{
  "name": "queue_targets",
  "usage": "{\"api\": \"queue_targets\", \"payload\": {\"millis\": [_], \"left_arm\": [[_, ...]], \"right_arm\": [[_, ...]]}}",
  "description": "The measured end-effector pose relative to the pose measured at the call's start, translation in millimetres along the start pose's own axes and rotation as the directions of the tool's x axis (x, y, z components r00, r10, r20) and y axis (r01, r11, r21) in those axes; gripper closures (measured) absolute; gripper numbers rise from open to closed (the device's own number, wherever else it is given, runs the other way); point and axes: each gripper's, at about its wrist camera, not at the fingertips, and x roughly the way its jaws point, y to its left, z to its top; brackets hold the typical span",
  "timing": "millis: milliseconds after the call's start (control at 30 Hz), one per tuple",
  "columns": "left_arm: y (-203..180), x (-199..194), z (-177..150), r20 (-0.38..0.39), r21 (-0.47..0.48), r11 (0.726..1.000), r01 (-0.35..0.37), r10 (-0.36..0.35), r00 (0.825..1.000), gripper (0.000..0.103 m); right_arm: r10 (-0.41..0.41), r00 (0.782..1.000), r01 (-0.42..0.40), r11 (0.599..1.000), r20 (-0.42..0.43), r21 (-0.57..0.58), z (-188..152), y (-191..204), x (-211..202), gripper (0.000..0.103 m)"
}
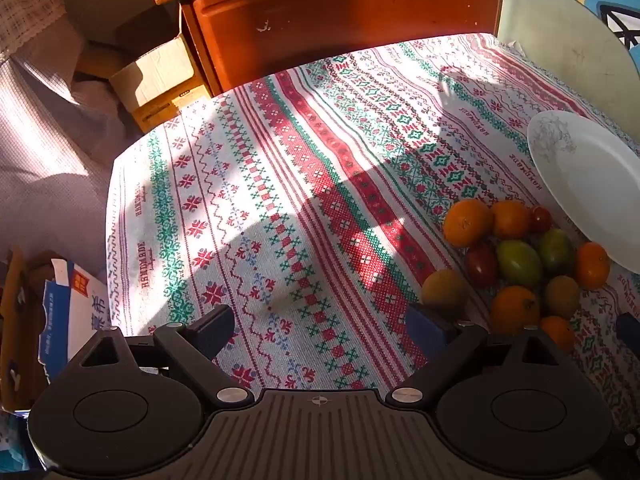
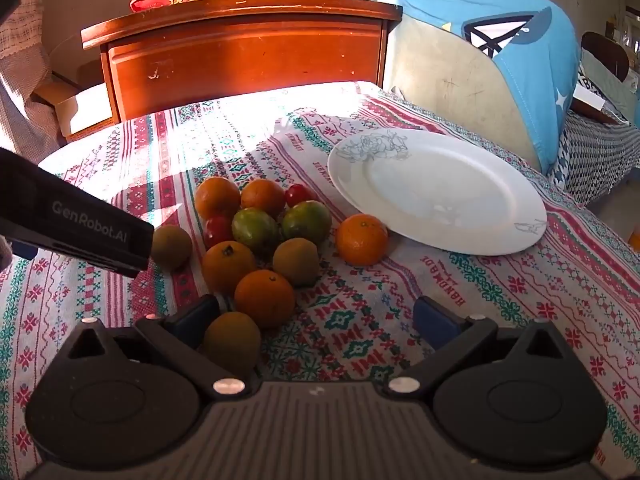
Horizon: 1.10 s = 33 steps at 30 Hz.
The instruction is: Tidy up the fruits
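A white cotton tablecloth (image 2: 500, 280) woven with red and green cross-stitch bands, snowflakes and diamonds covers the counter. On it sits a round white china plate (image 2: 440, 192) with a faint grey floral sketch on its rim. Beside it lies a pile of bright orange tangerines (image 2: 362, 239), mottled green-and-orange round fruits (image 2: 307, 221), dull olive-brown kiwis (image 2: 295, 261) and glossy red cherry tomatoes (image 2: 299, 194). Behind stands a reddish-brown polished wooden cabinet (image 2: 248, 60), next to a sky-blue cloth (image 2: 532, 80) with a white-and-navy print.
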Motion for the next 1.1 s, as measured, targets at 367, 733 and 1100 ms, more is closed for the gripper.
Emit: {"api": "queue_targets", "payload": {"millis": [367, 733, 1100], "left_arm": [[6.8, -25.3, -1.4, 0.028, -0.008, 1.000, 0.021, -0.021, 0.999, 0.009], [14.2, -34.8, -1.7, 0.018, -0.043, 0.999, -0.010, 0.011, 1.000, 0.009], [13.7, -38.0, -2.2, -0.008, -0.051, 0.999, -0.007, 0.007, 1.000, 0.009]], "right_arm": [[0.018, 0.978, -0.011, 0.999, -0.210, 0.035, 21.0, -6.8, -1.8, 0.001], [-0.023, 0.982, 0.040, 0.995, -0.189, 0.086, 45.4, -20.3, -18.6, 0.001], [-0.050, 0.974, 0.072, 0.993, -0.220, 0.089, 53.9, -22.1, -11.8, 0.001]]}}
